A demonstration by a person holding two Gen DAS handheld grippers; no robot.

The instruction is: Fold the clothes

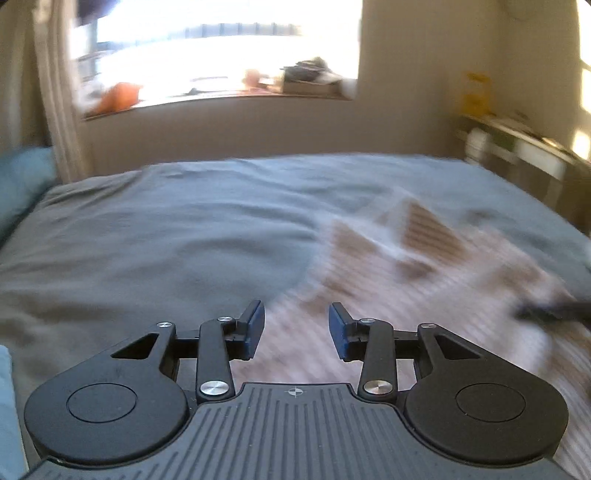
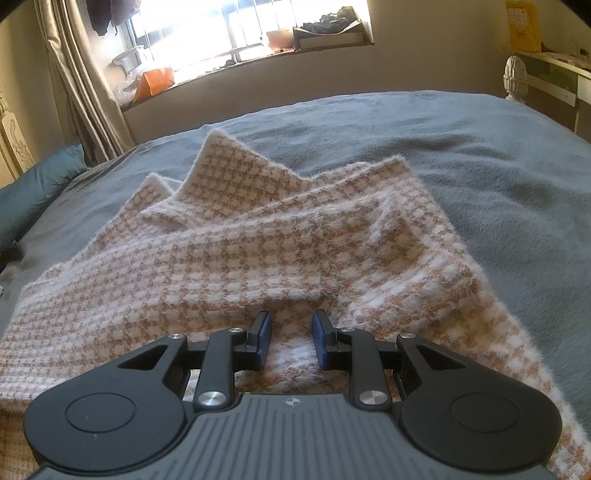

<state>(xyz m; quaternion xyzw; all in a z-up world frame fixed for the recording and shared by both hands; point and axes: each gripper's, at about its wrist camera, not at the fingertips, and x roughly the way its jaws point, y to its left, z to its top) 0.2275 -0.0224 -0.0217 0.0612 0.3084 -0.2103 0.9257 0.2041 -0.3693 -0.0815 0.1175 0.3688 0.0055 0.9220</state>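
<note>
I see a bright window point(image 2: 251, 29) at the top of the frame, its curtain point(image 2: 81, 81) hanging upper left. A grey-blue bed point(image 2: 480, 155) fills the middle, with a white desk point(image 2: 554, 74) upper right against beige walls point(image 2: 424, 55).

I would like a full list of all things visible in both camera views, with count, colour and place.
houndstooth garment: one, tan and white, partly folded on the bed.
bed cover: one, grey-blue, beneath the garment.
pillow: one, teal, bed's left edge.
curtain: one, beige, left of window.
orange bag: one, on windowsill.
box: one, windowsill right.
left gripper: black, blue pads, open, empty.
right gripper: black, blue pads, garment between them.
</note>
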